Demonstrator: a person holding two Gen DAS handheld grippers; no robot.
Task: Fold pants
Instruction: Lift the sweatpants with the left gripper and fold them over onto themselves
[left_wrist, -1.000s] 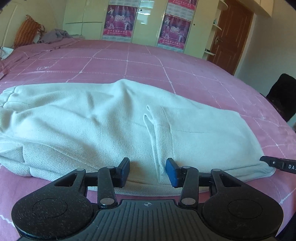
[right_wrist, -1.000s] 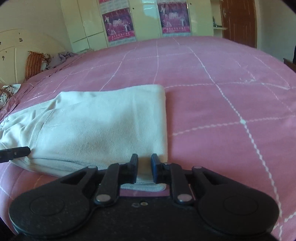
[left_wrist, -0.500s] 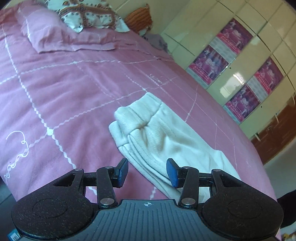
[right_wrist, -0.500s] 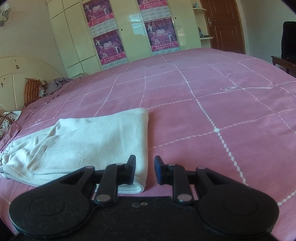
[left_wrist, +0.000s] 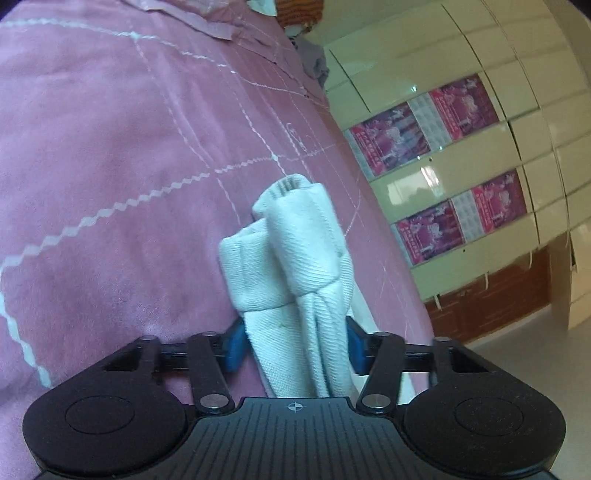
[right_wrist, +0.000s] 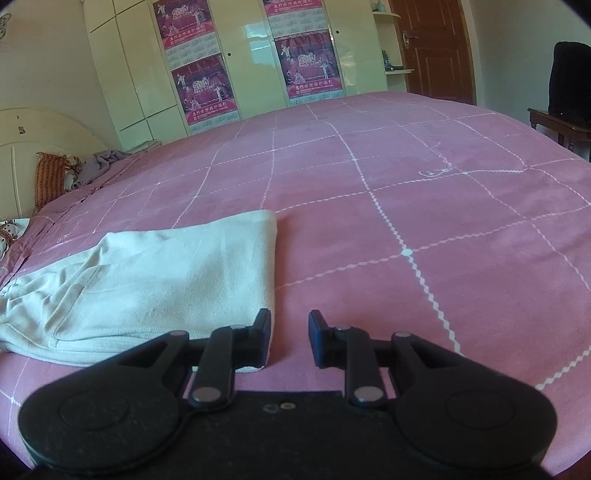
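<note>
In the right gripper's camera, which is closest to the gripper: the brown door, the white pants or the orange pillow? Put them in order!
From the right gripper:
1. White pants, just left of its fingers.
2. Orange pillow, far left by the headboard.
3. Brown door, beyond the bed, upper right.

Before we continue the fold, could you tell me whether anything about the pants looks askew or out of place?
Yes: the end of the pants between the left gripper's fingers is bunched into thick rolls, not flat. The other end lies smooth on the bed.
</note>
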